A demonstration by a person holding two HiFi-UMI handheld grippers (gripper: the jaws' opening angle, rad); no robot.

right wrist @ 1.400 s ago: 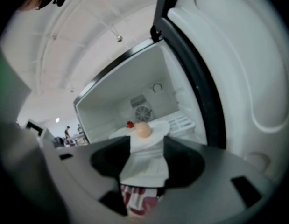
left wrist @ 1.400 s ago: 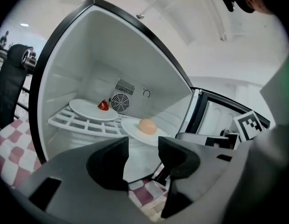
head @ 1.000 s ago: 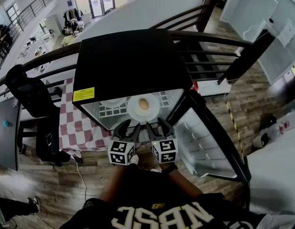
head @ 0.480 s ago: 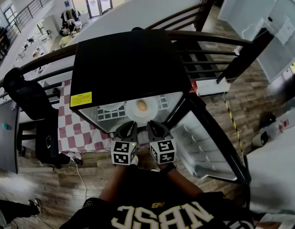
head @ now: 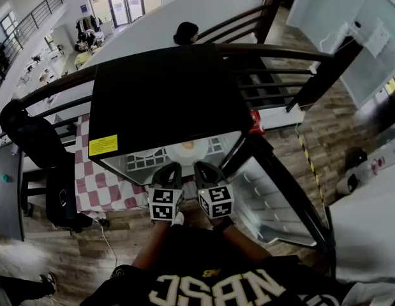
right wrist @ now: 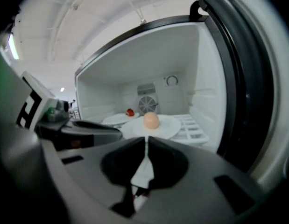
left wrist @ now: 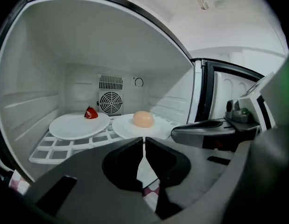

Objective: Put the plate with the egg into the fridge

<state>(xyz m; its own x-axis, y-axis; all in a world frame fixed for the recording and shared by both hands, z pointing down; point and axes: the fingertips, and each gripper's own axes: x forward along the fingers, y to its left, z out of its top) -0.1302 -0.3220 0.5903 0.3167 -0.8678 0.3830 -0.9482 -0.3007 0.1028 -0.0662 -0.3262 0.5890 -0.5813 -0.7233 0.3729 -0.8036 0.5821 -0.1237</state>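
A white plate [left wrist: 126,128] with a tan egg [left wrist: 143,119] rests on the white grid shelf inside the open fridge [head: 168,101]. In the head view only the front of that plate [head: 187,152] peeks out under the black fridge top. My left gripper [left wrist: 144,140] hangs just outside the opening. Its jaws have just been closing and now meet with nothing between them. Beside it, my right gripper [right wrist: 146,140] has also just been closing and is shut and empty, a short way from the plate [right wrist: 168,127] and egg [right wrist: 151,120].
A second white plate [left wrist: 76,126] with a small red item [left wrist: 91,113] sits to the left on the same shelf. The fridge door [head: 274,196] stands open at the right. A checkered cloth [head: 98,187] and a black chair [head: 37,145] are to the left.
Both grippers' jaws went from wide open near the plate's front edge to shut. Both drew back slightly from the fridge opening, leaving the plate on the shelf.
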